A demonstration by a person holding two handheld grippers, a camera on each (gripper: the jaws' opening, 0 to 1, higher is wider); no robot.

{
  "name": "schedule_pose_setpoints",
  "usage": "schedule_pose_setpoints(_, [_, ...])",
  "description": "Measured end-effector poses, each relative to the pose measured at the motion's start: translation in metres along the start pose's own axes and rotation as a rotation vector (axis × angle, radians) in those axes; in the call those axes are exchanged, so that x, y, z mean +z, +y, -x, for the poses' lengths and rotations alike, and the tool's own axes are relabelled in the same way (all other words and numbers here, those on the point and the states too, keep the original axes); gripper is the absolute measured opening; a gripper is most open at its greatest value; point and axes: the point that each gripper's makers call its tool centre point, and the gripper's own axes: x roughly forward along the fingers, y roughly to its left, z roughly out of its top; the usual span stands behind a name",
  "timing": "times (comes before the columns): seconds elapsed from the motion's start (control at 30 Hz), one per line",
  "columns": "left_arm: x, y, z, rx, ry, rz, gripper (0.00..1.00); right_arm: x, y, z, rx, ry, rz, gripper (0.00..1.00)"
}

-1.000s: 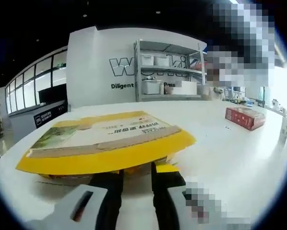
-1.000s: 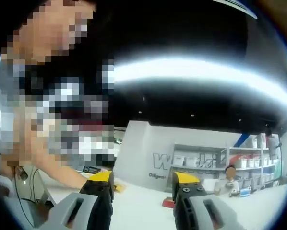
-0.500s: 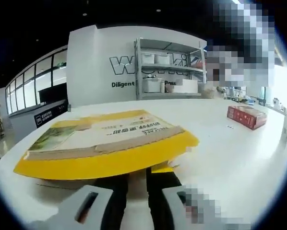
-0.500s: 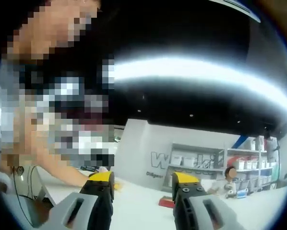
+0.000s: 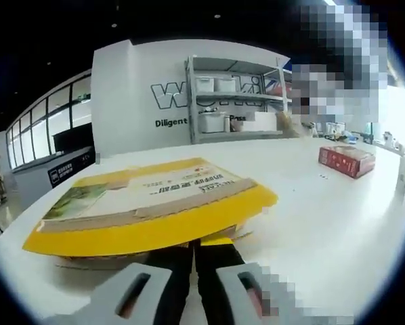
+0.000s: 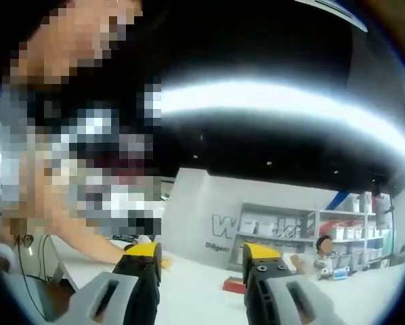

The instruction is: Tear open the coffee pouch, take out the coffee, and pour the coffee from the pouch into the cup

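Two round fisheye views, one per handheld gripper. Left gripper view: left gripper (image 5: pixel 193 249) low at bottom centre, its black jaws pressed nearly together w/ yellow tips tucked under the near edge of a flat yellow coffee pouch (image 5: pixel 152 210). Jaws look to be pinching that near edge, tho the exact contact is hidden under the pouch's overhang. Pouch is lying flat on a white table (image 5: pixel 324 217), printed face up, w/ a pale tear strip running across its near side. Red box (image 5: pixel 346 161) sits well apart, far right on the table. Behind: white wall w/ lettering and a metal shelf unit (image 5: pixel 236 98) holding bins. No cup to be seen.

Right gripper view: right gripper (image 6: pixel 199 261) is raised, pointing up toward a dark ceiling, jaws spread wide apart w/ nothing between them. The table's far edge and the shelves show low in the view; a person's arm reaches down at left.

Step in hand, as I judge it: the very start, securing the pouch before tearing. Pouch appears sealed; nothing poured.

Next move likely calls for bringing the right gripper down to the pouch's edge opposite the left's hold, closing on the tear strip, then pulling the two apart. Left grip must stay firm or the pouch will slide instead of tearing.
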Motion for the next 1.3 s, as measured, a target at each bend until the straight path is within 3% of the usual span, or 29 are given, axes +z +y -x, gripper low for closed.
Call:
schedule_pose_setpoints(0.3, [-0.001, -0.002, 0.005, -0.018, -0.008, -0.009, 0.03, 0.005, -0.001, 0.000, -0.001, -0.006, 0.009, 0.48])
schedule_pose_setpoints(0.9, [-0.007, -0.003, 0.081, -0.083, -0.094, 0.021, 0.03, 0.000, 0.017, -0.007, 0.032, -0.015, -0.012, 0.48])
schedule_pose_setpoints(1.17, [-0.010, -0.005, 0.103, -0.080, -0.105, 0.043, 0.03, -0.008, 0.023, -0.011, 0.044, -0.006, -0.026, 0.48])
schedule_pose_setpoints(1.3, [-0.008, -0.005, 0.101, -0.085, -0.111, 0.048, 0.03, -0.011, 0.024, -0.013, 0.050, -0.003, -0.034, 0.48])
